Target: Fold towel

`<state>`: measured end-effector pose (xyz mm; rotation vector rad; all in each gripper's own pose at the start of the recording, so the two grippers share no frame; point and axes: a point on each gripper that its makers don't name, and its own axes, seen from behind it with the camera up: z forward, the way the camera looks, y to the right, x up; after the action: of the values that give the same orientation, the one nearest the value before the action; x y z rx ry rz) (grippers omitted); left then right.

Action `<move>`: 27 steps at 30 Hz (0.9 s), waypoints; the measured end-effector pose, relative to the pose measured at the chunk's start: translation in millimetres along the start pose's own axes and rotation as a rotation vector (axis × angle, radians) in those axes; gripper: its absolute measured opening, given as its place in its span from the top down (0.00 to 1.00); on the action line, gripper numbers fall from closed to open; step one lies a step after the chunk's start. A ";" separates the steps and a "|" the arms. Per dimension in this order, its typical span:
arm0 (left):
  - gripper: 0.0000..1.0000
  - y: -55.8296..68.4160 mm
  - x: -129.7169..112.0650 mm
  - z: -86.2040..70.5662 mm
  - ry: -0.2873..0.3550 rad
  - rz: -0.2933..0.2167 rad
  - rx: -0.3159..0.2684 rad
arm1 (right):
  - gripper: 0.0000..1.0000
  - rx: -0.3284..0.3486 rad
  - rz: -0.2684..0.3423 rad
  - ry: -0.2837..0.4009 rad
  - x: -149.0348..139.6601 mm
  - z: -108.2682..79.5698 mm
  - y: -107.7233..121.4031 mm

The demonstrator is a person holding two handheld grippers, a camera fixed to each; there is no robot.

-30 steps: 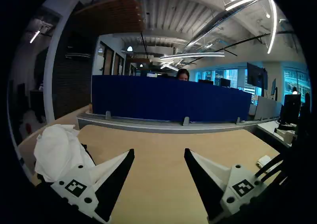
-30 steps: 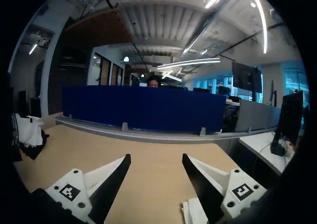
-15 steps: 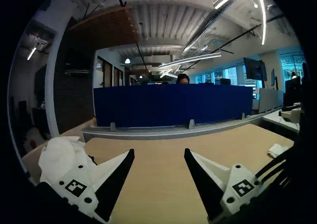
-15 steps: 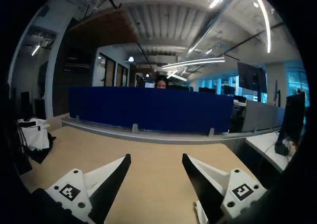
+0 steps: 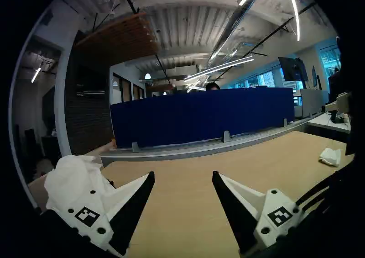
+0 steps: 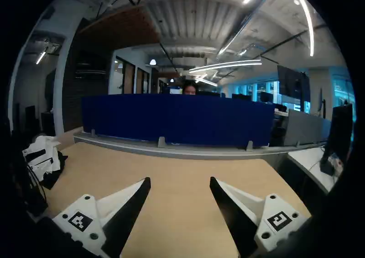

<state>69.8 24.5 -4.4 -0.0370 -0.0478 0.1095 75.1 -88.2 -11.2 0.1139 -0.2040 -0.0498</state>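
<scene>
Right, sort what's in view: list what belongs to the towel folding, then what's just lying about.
Job: crumpled white towel; small white cloth, likely; wooden table; left gripper and right gripper, jaws open.
Lying about: blue partition; person behind it; monitor on the next desk.

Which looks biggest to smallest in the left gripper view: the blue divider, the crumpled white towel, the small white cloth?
1. blue divider
2. crumpled white towel (nearness to the camera inflates it)
3. small white cloth
</scene>
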 end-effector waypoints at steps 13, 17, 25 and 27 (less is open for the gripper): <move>0.07 -0.8 -42.6 7.4 0.040 -0.015 0.010 | 0.00 -0.006 -0.003 0.010 -21.0 12.0 -3.3; 0.07 -0.5 -51.0 7.4 0.047 -0.022 0.007 | 0.00 -0.011 0.004 0.016 -25.7 12.5 -2.1; 0.07 -0.9 -64.4 6.8 0.041 -0.059 0.011 | 0.00 -0.007 -0.004 0.012 -32.0 15.6 -3.4; 0.07 -1.1 -65.7 6.7 0.042 -0.059 0.011 | 0.00 -0.006 -0.008 0.012 -31.8 15.8 -4.2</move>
<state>4.4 16.4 -0.6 -0.0268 -0.0067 0.0499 40.5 -92.1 -2.6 0.1089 -0.1911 -0.0576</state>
